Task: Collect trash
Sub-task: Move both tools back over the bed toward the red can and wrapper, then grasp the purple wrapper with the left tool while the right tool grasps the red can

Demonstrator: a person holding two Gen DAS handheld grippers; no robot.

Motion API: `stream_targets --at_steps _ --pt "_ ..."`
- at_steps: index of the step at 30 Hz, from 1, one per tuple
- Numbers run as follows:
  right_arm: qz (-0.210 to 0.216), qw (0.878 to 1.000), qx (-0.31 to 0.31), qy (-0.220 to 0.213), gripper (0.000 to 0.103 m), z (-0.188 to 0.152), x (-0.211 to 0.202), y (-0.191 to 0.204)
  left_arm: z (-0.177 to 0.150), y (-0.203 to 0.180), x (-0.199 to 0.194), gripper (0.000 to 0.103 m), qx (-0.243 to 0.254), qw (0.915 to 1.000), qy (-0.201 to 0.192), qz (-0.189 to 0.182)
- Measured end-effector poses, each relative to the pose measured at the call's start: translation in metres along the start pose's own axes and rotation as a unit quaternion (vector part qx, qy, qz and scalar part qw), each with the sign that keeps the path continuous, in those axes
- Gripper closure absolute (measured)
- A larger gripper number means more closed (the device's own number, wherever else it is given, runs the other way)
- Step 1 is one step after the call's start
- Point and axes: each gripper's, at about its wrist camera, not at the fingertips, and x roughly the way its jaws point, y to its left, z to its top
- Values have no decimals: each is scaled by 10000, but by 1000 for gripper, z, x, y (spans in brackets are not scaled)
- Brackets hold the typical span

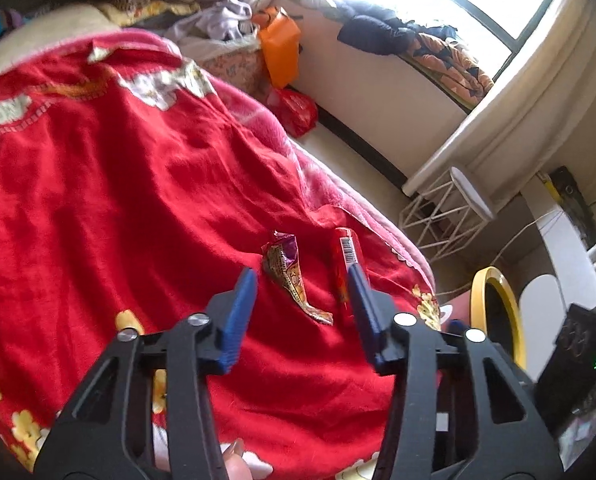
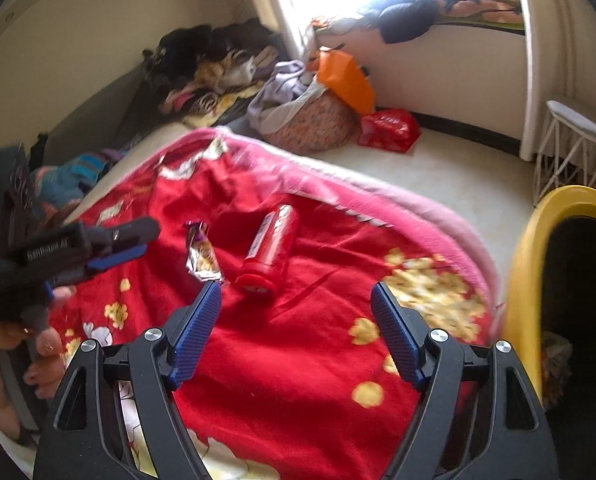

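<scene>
We see a red fleece blanket (image 2: 282, 360) with yellow flower prints spread over a bed, its pink edge running beside a pale floor. Beyond it lie a heap of clothes, an orange plastic bag (image 2: 348, 80), a red plastic bag (image 2: 390, 130) and a white wire-frame stool (image 2: 574, 148). A yellow-rimmed bin (image 2: 526, 272) stands just beside the bed corner, near our right gripper (image 2: 296, 300).

Nothing lies between our grippers and the trash. A crumpled purple-and-gold snack wrapper (image 1: 288, 270) and a red cylindrical can (image 1: 344, 268) with a barcode lie side by side on the blanket, slightly apart. Our left gripper (image 1: 302, 280) hovers wide open and empty, the wrapper between its blue pads, the can against the right pad's line of sight. Our right gripper is likewise spread wide, holding nothing, with the can's base just ahead of its left pad.
</scene>
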Motion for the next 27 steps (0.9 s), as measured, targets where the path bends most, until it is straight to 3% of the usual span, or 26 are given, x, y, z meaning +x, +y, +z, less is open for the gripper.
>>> stream_targets --at_steps 17,18,21,27 --pt "380 9980 179 469 49 8 59 1 2 23 45 71 -500 9962 660 -258" --pt "424 9977 182 489 51 6 60 1 1 24 48 71 -546 9958 691 -269" --pt "512 9971 246 512 70 5 58 -3 0 28 54 71 -660 9946 747 -277" --pt "526 9968 450 388 70 5 46 -13 -4 28 58 71 -715 9941 773 -243"
